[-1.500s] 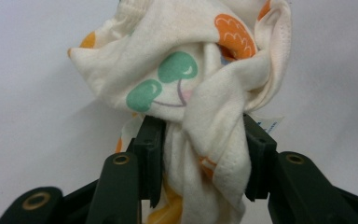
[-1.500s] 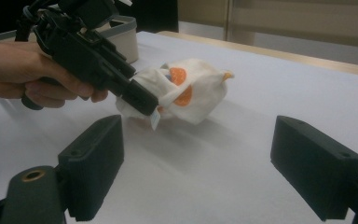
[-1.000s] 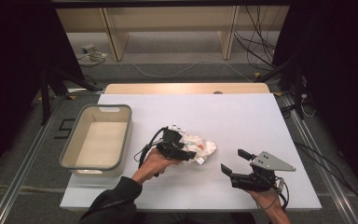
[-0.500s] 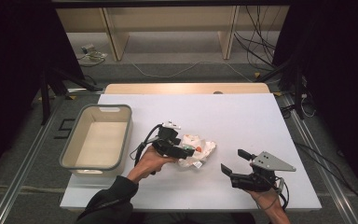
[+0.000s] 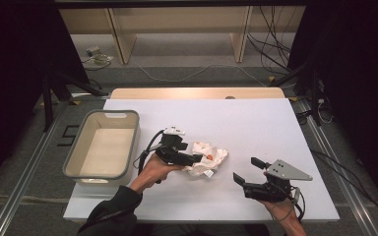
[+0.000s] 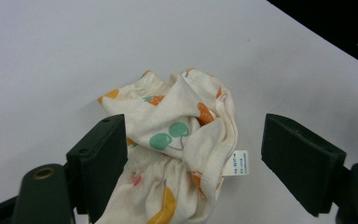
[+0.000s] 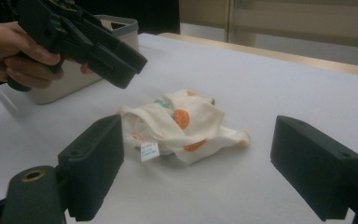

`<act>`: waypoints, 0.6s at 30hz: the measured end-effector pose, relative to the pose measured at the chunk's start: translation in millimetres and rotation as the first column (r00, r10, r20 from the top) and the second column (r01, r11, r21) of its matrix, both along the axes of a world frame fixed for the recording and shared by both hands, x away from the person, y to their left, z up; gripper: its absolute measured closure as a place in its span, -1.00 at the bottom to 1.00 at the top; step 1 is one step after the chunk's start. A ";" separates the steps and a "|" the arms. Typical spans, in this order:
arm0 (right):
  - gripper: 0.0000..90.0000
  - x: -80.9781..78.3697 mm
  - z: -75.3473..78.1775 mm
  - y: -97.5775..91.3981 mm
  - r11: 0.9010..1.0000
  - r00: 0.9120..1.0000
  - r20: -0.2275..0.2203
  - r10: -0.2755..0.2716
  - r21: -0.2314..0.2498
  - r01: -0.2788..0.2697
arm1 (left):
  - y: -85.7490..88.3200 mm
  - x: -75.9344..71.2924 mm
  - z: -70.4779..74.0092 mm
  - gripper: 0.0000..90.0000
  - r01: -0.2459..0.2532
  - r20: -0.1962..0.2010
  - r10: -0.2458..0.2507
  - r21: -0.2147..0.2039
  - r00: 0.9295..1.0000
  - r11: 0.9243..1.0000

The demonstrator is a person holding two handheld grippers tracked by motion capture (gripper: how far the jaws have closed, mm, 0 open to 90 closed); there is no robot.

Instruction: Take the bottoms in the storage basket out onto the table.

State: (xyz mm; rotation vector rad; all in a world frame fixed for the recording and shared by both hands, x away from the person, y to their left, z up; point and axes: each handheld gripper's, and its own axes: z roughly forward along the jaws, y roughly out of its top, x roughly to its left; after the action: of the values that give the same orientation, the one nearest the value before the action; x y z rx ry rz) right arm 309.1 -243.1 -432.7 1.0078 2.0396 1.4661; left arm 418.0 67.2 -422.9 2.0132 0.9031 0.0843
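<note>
**Crumpled cloth mid-bench, both hand-held grippers open**

Left side of the white bench (image 5: 256,123): a pale grey tub (image 5: 134,142) sits near the left edge, long axis running front to back. Inside looks bare, a pale floor.

Just right of the tub: the left hand-held gripper (image 5: 193,158), black, held in the person's left hand (image 5: 153,169), dark sleeve entering from the front edge. A black cable loops off its back. Its jaws point right, toward the cloth, and reach over the cloth's left part. In the left gripper view the jaws stand wide apart (image 6: 191,163), one on each side of the cloth, nothing clamped. The left-hand jaw overlaps the cloth's edge in that view; contact cannot be told. In the right gripper view this gripper sits above the cloth, off the bench surface.

Centre of bench, a little toward the front edge: the crumpled cloth (image 5: 207,158). Cream fabric with orange, green and yellow fruit shapes, bunched in a heap, lying on the bench. A small white label (image 6: 238,163) sticks out at one side.

Right of the cloth, near the front edge: the right hand-held gripper (image 5: 246,171), black with a grey three-cornered plate on top, held in the right hand (image 5: 280,209). Jaws aimed left at the cloth, set wide apart, empty, well short of the cloth.
</note>
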 end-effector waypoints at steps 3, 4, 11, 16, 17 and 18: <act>-0.60 0.1 0.0 0.0 1.000 1.000 -0.002 0.001 -0.002 -0.001 | 3.4 -2.0 1.6 -0.52 0.003 0.017 -0.003 -0.006 1.000 1.000; -0.60 0.1 0.0 0.1 1.000 1.000 -0.001 0.002 -0.002 -0.002 | 4.1 -2.7 2.0 -0.52 0.000 0.021 0.000 -0.014 1.000 1.000; -0.60 0.0 0.0 0.1 1.000 1.000 -0.002 0.003 -0.001 -0.003 | 9.6 -6.5 6.2 -0.53 -0.002 0.047 0.005 -0.052 0.999 0.999; -0.60 -0.1 -0.1 0.4 1.000 1.000 -0.004 0.003 -0.001 -0.003 | 12.5 -9.3 8.5 -0.55 -0.007 0.074 0.012 -0.070 0.997 0.997; -0.60 -0.1 -0.1 0.6 1.000 1.000 -0.003 0.003 -0.001 -0.003 | 14.4 -10.8 9.7 -0.55 -0.004 0.079 0.010 -0.079 0.997 0.997; -0.60 -0.1 -0.2 0.7 1.000 1.000 -0.002 0.004 -0.002 -0.004 | 14.9 -11.6 10.1 -0.55 -0.006 0.081 0.013 -0.086 0.997 0.996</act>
State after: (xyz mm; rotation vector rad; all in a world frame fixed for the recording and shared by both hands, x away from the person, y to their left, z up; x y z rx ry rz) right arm 309.0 -242.4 -432.9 1.0050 2.0451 1.4650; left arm 406.3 82.0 -412.7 1.9122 0.8512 0.1297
